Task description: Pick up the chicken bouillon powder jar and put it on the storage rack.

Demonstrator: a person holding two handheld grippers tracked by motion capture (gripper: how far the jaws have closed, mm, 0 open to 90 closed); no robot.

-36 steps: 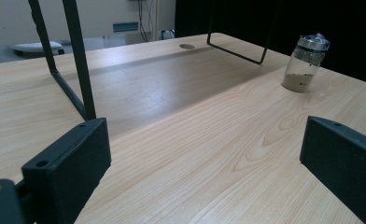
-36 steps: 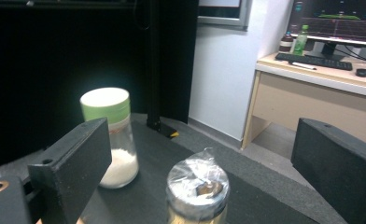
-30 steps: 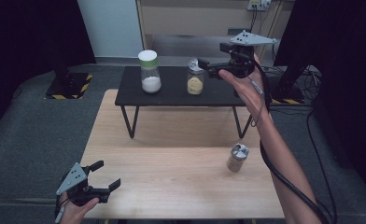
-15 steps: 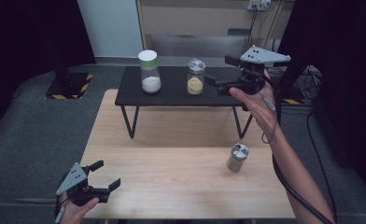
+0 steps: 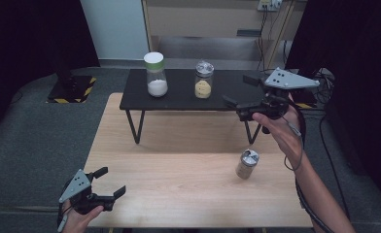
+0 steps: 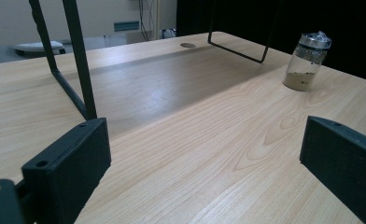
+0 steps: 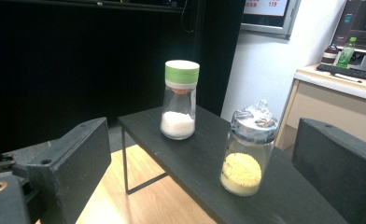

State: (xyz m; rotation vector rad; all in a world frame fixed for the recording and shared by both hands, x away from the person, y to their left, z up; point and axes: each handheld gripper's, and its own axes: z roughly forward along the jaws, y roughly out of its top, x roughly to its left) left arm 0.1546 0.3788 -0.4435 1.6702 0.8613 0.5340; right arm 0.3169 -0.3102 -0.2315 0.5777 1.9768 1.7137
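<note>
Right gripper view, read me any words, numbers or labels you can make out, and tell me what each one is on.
"119": red digits on the framed sign on the wall, top edge; the red text beside them is cut off and blurred.
Green bottle on the desk: label too small to read.
Green-capped jar and silver-lidded jar on the black shelf: no lettering visible.

A lab or recording room is showing here: black curtains (image 5: 28, 34) are hanging around a wooden table (image 5: 179, 194), hazard tape (image 5: 74, 92) is marking the grey floor, and monitors (image 7: 363, 28) are glowing on a desk (image 7: 330, 93).
</note>
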